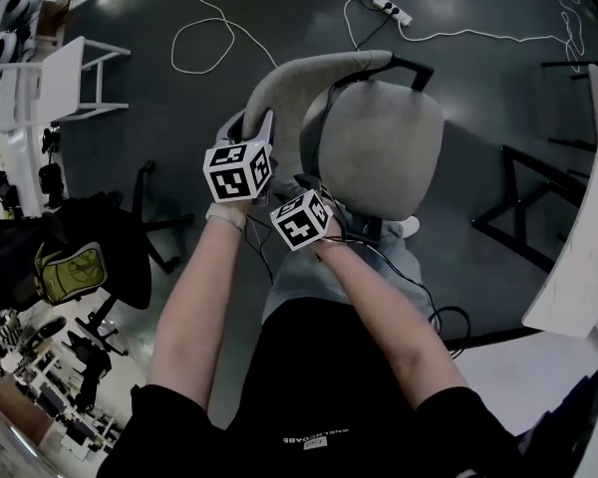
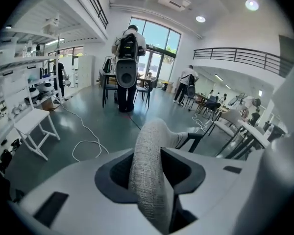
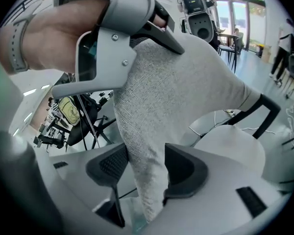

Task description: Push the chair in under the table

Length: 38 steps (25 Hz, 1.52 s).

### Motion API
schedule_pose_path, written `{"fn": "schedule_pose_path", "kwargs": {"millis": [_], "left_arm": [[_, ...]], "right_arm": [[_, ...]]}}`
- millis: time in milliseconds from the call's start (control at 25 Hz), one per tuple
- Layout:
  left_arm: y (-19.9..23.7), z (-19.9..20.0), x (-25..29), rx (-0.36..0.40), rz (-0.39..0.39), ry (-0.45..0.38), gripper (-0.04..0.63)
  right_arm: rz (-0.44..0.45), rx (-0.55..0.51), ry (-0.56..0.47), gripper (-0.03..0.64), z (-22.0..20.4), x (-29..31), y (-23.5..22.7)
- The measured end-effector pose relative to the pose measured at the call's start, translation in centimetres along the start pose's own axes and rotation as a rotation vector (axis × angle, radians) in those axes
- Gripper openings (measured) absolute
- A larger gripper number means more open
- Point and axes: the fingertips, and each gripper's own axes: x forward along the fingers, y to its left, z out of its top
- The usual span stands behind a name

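Note:
A grey fabric chair, seat (image 1: 384, 147) and curved backrest (image 1: 299, 88), stands on the dark floor in front of me in the head view. My left gripper (image 1: 257, 132) grips the backrest's top edge from the left, and the fabric backrest (image 2: 149, 170) fills the gap between its pads. My right gripper (image 1: 311, 189) holds the same edge lower down, pads against both sides of the backrest (image 3: 152, 131). The left gripper (image 3: 117, 33) shows above it in the right gripper view. A white tabletop (image 1: 583, 257) lies at the right.
A black office chair with a yellow-green bag (image 1: 75, 267) stands at the left. A white bench (image 1: 75, 83) is at the far left. A cable (image 1: 204, 43) and power strip (image 1: 391, 10) lie on the floor. A black frame (image 1: 523, 202) stands right of the chair. People (image 2: 127, 58) stand far off.

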Motion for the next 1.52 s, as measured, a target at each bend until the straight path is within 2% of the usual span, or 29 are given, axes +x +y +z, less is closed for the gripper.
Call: {"fn": "schedule_pose_path", "kwargs": {"millis": [160, 440, 680, 880, 1160, 1520], "left_arm": [[-3.1, 1.0, 1.8, 0.027, -0.065, 0.015, 0.137], [-8.5, 1.3, 3.9, 0.037, -0.14, 0.027, 0.114], [-13.6, 1.2, 5.2, 0.107, -0.201, 0.058, 0.11], [-18.4, 0.7, 5.9, 0.144, -0.258, 0.071, 0.11], [-25.1, -0.7, 6.3, 0.185, -0.326, 0.096, 0.11], [-33.3, -2.2, 6.4, 0.216, -0.373, 0.14, 0.11]], "right_arm": [[-0.047, 0.057, -0.025, 0.202, -0.5, -1.3, -2.5], [-0.136, 0.135, -0.043, 0.198, -2.7, -3.9, -6.6], [-0.214, 0.207, -0.06, 0.18, -5.2, -6.6, -9.8], [-0.285, 0.254, -0.074, 0.134, -7.9, -8.9, -12.1], [-0.369, 0.337, -0.081, 0.132, -12.4, -12.6, -15.4], [-0.509, 0.424, -0.09, 0.112, -17.8, -17.3, -18.9]]}}
